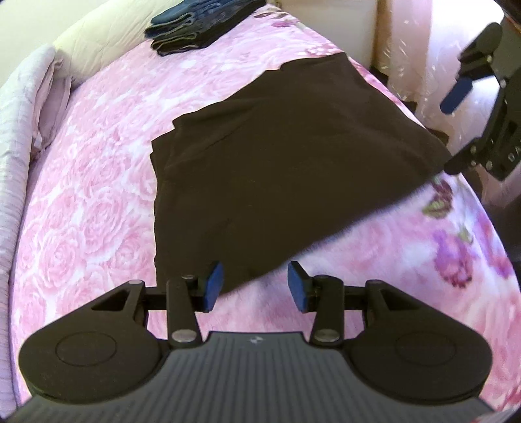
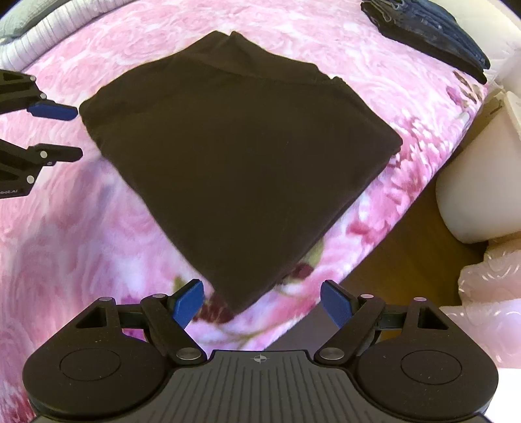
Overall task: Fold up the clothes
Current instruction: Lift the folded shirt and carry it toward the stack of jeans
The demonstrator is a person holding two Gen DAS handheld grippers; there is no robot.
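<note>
A dark brown garment (image 1: 276,162), folded into a flat rectangle, lies on the pink floral bedspread (image 1: 97,195); it also shows in the right wrist view (image 2: 234,156). My left gripper (image 1: 255,284) is open and empty, hovering just above the garment's near corner. My right gripper (image 2: 262,304) is open and empty, just short of another corner of the garment near the bed's edge. Each gripper shows in the other's view: the right one (image 1: 452,133) beside the garment's far right edge, the left one (image 2: 66,131) at its left corner.
A stack of folded dark blue clothes (image 1: 198,22) lies at the far end of the bed, also in the right wrist view (image 2: 429,29). A light quilted blanket (image 1: 19,130) runs along the bed's side. A white rounded object (image 2: 482,182) and wooden floor (image 2: 407,247) lie past the bed's edge.
</note>
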